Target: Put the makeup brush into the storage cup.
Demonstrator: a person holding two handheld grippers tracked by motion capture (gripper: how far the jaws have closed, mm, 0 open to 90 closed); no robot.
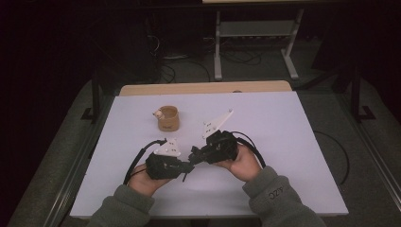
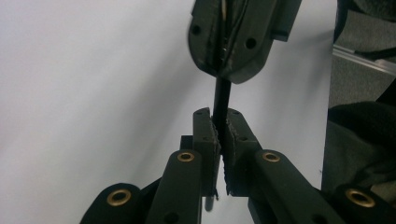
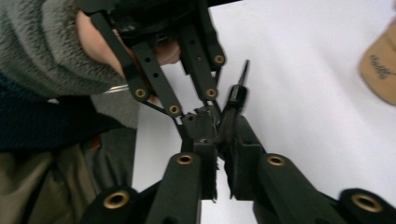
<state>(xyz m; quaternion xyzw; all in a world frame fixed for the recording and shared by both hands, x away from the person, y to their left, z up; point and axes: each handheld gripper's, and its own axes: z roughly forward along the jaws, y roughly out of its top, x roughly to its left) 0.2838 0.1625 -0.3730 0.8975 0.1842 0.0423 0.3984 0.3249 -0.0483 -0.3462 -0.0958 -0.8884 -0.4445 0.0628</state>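
A thin black pen-like stick (image 2: pixel 222 95) runs between the two grippers. My left gripper (image 2: pixel 219 130) is shut on its near end, and the right gripper (image 2: pixel 224 70) clamps its far end just above. In the right gripper view my right gripper (image 3: pixel 219 135) is shut on the stick (image 3: pixel 236 93), whose narrow tip pokes out past the jaws, with the left gripper (image 3: pixel 203 116) pressed against it. In the high view both grippers meet tip to tip, left gripper (image 1: pixel 188 166) and right gripper (image 1: pixel 195 154), low over the white table (image 1: pixel 283 142).
A tan mug (image 1: pixel 168 118) with a small white thing at its rim stands behind the grippers, left of centre; its side shows at the right gripper view's edge as the tan mug (image 3: pixel 380 70). A metal-legged table frame (image 1: pixel 255 42) stands beyond the far edge.
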